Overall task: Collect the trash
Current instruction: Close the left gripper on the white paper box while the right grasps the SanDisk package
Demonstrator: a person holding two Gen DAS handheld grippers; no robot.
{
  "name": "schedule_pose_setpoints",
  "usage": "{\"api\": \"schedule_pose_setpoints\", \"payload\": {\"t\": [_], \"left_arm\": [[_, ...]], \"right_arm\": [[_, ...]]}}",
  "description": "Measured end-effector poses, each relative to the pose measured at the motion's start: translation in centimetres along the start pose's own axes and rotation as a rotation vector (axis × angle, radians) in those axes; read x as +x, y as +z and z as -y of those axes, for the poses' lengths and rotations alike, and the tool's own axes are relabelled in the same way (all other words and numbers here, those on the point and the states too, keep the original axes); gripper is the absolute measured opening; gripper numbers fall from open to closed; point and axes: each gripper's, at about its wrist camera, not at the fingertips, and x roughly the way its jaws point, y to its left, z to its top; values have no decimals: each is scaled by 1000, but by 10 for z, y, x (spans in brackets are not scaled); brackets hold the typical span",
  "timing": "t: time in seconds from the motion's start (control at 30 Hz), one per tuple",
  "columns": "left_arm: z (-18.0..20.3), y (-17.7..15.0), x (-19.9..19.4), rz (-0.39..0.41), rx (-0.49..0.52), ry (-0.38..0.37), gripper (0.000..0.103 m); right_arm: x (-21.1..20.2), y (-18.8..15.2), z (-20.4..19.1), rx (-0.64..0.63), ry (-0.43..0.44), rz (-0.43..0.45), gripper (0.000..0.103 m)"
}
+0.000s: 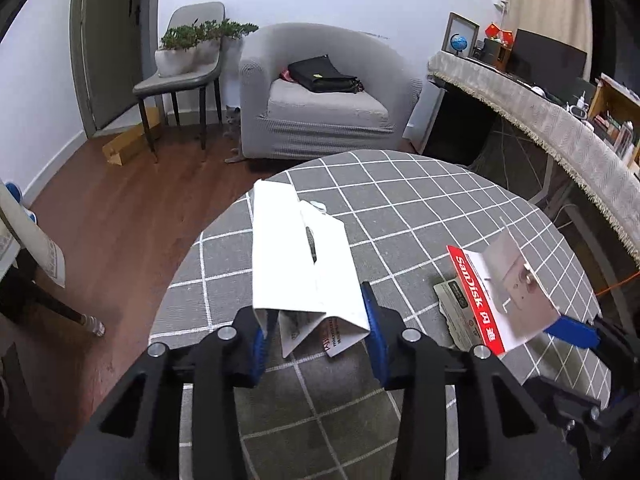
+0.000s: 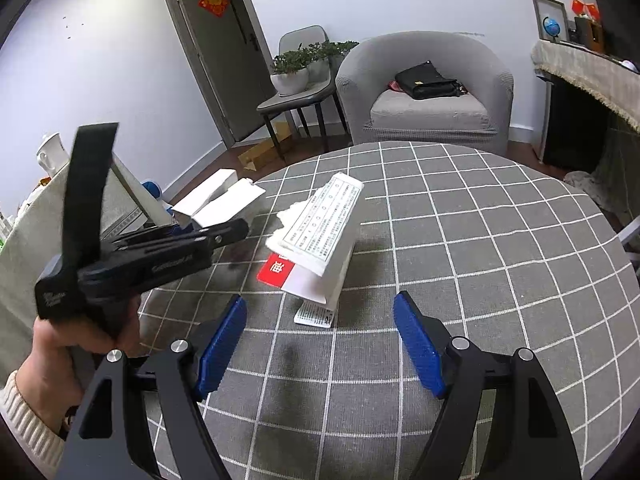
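Observation:
My left gripper (image 1: 316, 320) is shut on a folded white cardboard package (image 1: 298, 264) and holds it over the round table with the grey checked cloth (image 1: 420, 200). The same package shows in the right wrist view (image 2: 218, 202), held at the table's left edge. A red-and-white SanDisk card package (image 1: 496, 292) with torn printed paper lies on the table to the right; in the right wrist view it (image 2: 320, 236) lies just ahead of my right gripper (image 2: 320, 340), which is open and empty, a little above the cloth.
A grey armchair (image 1: 320, 104) with a black bag stands beyond the table. A grey chair with potted plants (image 1: 188, 60) and a cardboard box (image 1: 128, 144) are by the door. A cloth-covered desk (image 1: 540, 120) runs along the right. Wooden floor lies to the left.

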Motion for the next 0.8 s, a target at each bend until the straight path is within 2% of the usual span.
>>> {"api": "schedule_pose_setpoints", "payload": {"t": [0.33, 0.57, 0.7, 0.8], "left_arm": [[-4, -4, -20, 12, 1, -34, 42], [-16, -9, -31, 7, -6, -47, 42], [-21, -14, -37, 4, -13, -63, 42], [-26, -18, -43, 0, -20, -73, 42]], "right_arm": [[20, 3, -2, 38, 46, -21, 77], [34, 10, -2, 145, 84, -28, 77], [43, 13, -6, 148, 31, -29, 76], [45, 16, -5, 172, 24, -13, 67]]}}
